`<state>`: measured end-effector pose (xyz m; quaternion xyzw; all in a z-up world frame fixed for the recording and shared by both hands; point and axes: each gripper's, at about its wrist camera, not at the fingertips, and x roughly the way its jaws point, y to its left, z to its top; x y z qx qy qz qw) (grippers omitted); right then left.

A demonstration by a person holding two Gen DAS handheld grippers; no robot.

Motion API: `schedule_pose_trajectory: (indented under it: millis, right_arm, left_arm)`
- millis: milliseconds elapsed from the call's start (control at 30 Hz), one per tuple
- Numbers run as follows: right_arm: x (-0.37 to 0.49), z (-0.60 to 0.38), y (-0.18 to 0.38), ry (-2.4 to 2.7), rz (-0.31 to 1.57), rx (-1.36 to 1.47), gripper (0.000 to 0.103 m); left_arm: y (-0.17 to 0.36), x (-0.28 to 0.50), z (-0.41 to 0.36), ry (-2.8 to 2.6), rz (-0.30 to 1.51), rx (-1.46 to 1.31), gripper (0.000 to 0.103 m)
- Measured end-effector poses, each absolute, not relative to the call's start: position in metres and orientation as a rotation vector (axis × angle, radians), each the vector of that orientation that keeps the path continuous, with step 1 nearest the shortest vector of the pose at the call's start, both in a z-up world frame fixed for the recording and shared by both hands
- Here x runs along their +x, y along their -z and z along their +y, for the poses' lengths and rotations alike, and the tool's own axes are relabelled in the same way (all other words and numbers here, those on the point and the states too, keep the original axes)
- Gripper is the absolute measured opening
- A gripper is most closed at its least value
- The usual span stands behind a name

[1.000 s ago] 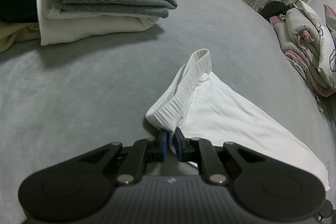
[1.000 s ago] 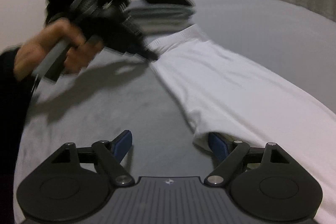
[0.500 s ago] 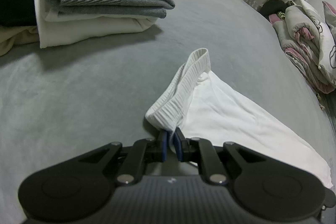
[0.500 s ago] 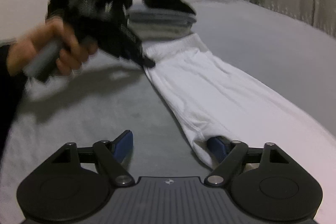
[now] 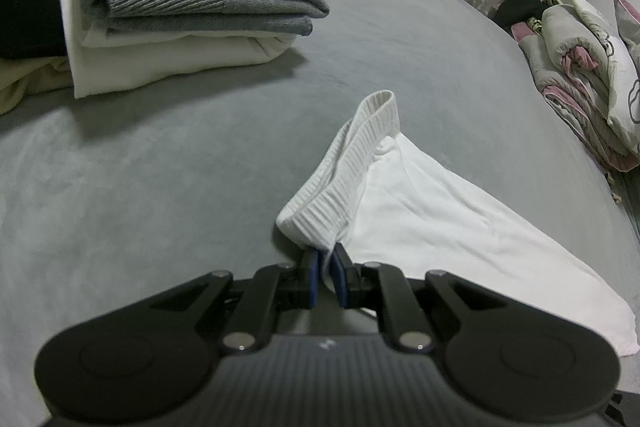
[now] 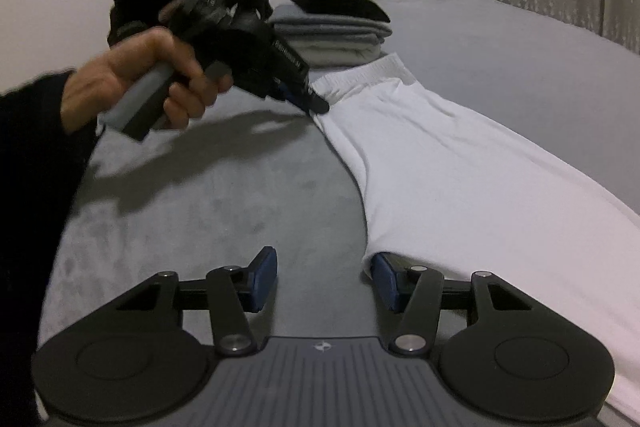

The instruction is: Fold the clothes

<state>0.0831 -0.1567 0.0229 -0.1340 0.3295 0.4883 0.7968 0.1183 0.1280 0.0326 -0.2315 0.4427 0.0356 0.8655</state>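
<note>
I stand at a grey bed [image 5: 168, 195] with a gripper in each hand, a pair of white trousers [image 6: 460, 179] stretched along the sheet in front of me. My left gripper [image 5: 325, 273] has its jaws pinched tight on a corner of the ribbed waistband [image 5: 352, 163], lifting that corner slightly so the elastic band stands up in a loop. I judge this hold pins one end of the garment while the other end is picked up for a fold.

My right gripper [image 6: 324, 277] sits low at the near edge of a trouser leg. Its jaws have just been closing but remain apart: the right pad is tucked under the white hem, the left pad rests over bare sheet. No cloth lies between them yet, as far as the shadowed hem lets me tell.

From the right view, my left hand [image 6: 132, 87] grips its handle at the far left, tool tip meeting the waistband.

A stack of folded clothes [image 5: 184, 23], grey over white with black on top, sits beyond the waistband, close behind it. Bundled bedding [image 5: 584, 75] lies at the far right edge. Left of the trousers the sheet is open, giving room to swing the leg across.
</note>
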Motion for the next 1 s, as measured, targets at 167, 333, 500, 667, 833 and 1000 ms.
schedule_pose_trajectory:
  millis: [167,333,500,667,833,1000]
  right_arm:
    - [0.071,-0.151,-0.023,-1.004,0.704,-0.355,0.053]
    - [0.062,-0.154,-0.032,-0.896,0.666,-0.384,0.053]
    - [0.072,-0.167,-0.059,-0.753,0.590,-0.250,0.050]
    - [0.099,-0.145,-0.034,-0.582,0.744,-0.152,0.004]
    - [0.081,-0.143,-0.015,-0.538,0.745,-0.159,0.004]
    - [0.081,-0.141,-0.016,-0.534,0.741,-0.187,0.004]
  left_arm:
    - [-0.033,0.118,0.127,-0.075,0.928,-0.482,0.010]
    - [-0.034,0.119,0.130,-0.072,0.933,-0.499,0.010]
    - [-0.035,0.119,0.127,-0.071,0.935,-0.479,0.011]
    - [-0.036,0.119,0.125,-0.066,0.935,-0.459,0.011]
    - [-0.036,0.121,0.131,-0.058,0.949,-0.485,0.011]
    - [-0.039,0.119,0.138,-0.061,0.955,-0.540,0.014]
